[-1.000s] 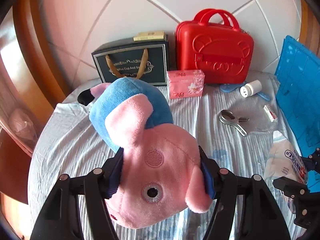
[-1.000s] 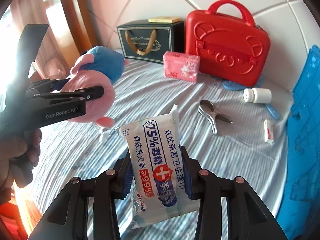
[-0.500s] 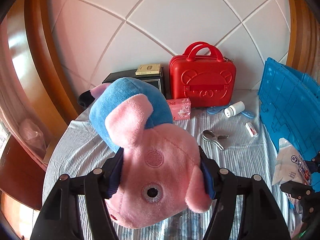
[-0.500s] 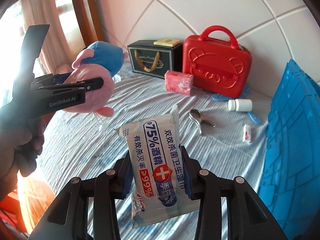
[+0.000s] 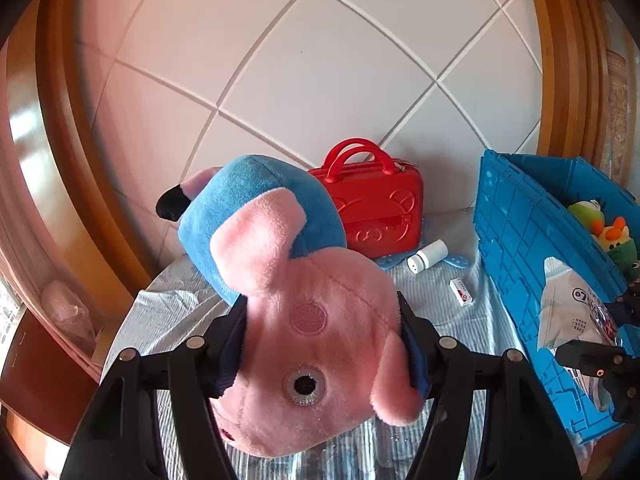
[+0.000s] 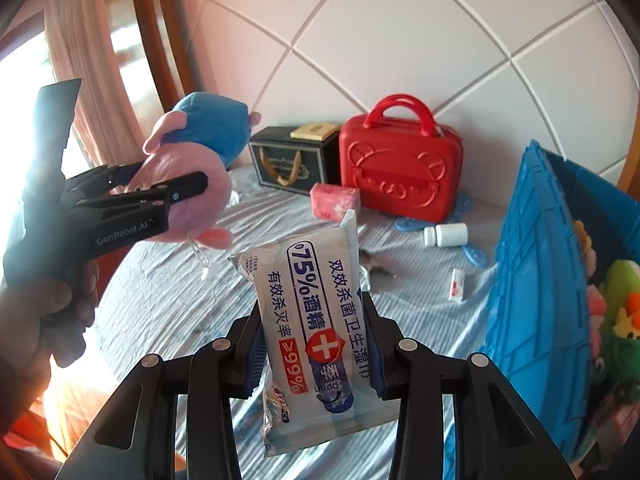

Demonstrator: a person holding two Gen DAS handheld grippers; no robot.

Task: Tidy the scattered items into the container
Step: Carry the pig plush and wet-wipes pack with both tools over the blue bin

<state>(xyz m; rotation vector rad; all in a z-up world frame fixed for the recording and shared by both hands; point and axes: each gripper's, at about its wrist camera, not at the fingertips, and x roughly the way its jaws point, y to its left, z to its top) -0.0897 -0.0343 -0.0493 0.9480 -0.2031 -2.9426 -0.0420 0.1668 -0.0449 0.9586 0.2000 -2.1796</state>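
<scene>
My left gripper (image 5: 322, 328) is shut on a pink and blue plush pig (image 5: 304, 320), held by its head above the striped bedcover (image 5: 168, 312). The same pig (image 6: 192, 160) and left gripper (image 6: 176, 188) show at the left of the right wrist view, held by a hand (image 6: 36, 316). My right gripper (image 6: 316, 328) is shut on a pack of alcohol wipes (image 6: 316, 312), lifted off the bed; the pack (image 5: 572, 312) also appears beside the blue crate (image 5: 528, 264). The crate (image 6: 536, 280) stands at the right with plush toys (image 6: 620, 312) inside.
On the bed lie a red case (image 6: 400, 168), a dark gift bag (image 6: 292, 160), a pink tissue pack (image 6: 334, 200), a white bottle (image 6: 446, 235), a small white tube box (image 6: 456, 284) and a metal clip (image 6: 372, 268). A padded white headboard (image 5: 320, 60) rises behind.
Both grippers have risen with their loads and moved toward the blue crate, whose inside with plush toys now shows. The bed items look smaller and lower.
</scene>
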